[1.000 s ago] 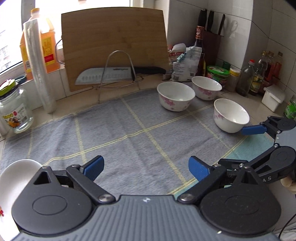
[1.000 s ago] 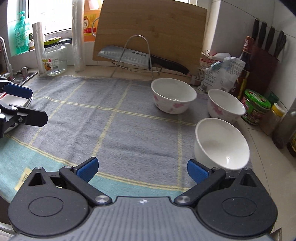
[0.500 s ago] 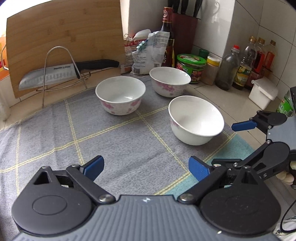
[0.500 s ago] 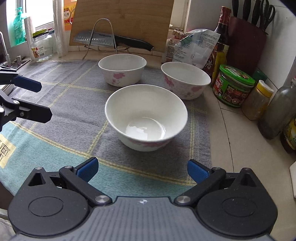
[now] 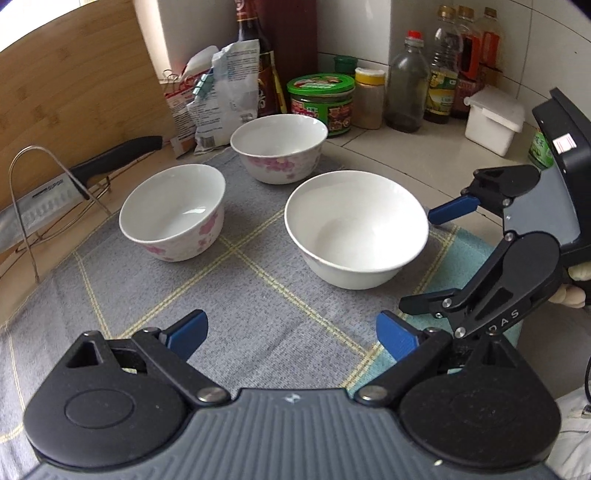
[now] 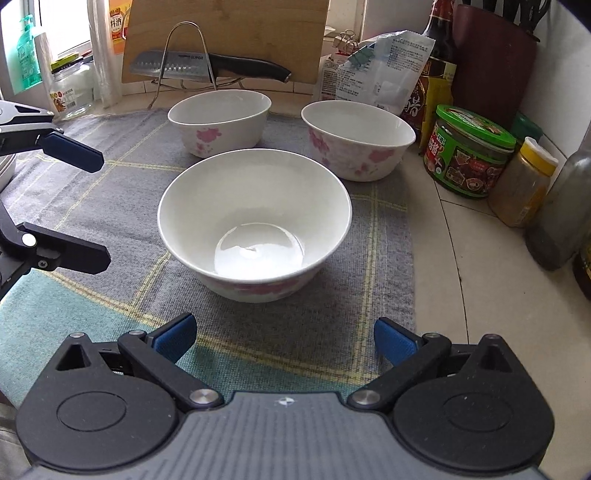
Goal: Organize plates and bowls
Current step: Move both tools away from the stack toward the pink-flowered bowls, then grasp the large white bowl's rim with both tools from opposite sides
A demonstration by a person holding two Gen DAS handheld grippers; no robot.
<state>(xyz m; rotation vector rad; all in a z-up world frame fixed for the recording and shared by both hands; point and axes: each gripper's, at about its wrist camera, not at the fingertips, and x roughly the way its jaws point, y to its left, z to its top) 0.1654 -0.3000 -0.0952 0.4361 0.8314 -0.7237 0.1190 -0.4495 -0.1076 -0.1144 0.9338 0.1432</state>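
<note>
Three white bowls with pink flowers stand on a grey checked cloth [image 5: 258,295]. The nearest bowl [image 6: 255,221] sits just ahead of my open, empty right gripper [image 6: 284,341]; in the left wrist view this bowl [image 5: 356,229] is at centre right. Two more bowls [image 6: 219,120] [image 6: 356,138] stand behind it, seen in the left wrist view as the left bowl [image 5: 173,210] and the far bowl [image 5: 279,146]. My left gripper [image 5: 291,334] is open and empty over the cloth. The right gripper [image 5: 443,266] shows beside the nearest bowl.
A knife [image 6: 207,66] rests on a wire rack before a wooden cutting board [image 6: 229,22]. Jars, bottles and a green-lidded tub [image 6: 469,151] crowd the right counter. A white box [image 5: 493,120] stands far right. A plate edge [image 6: 5,170] shows at left.
Both grippers have swung right and moved closer to the three bowls. The nearest bowl now sits centred in front of the right gripper. Both stay open.
</note>
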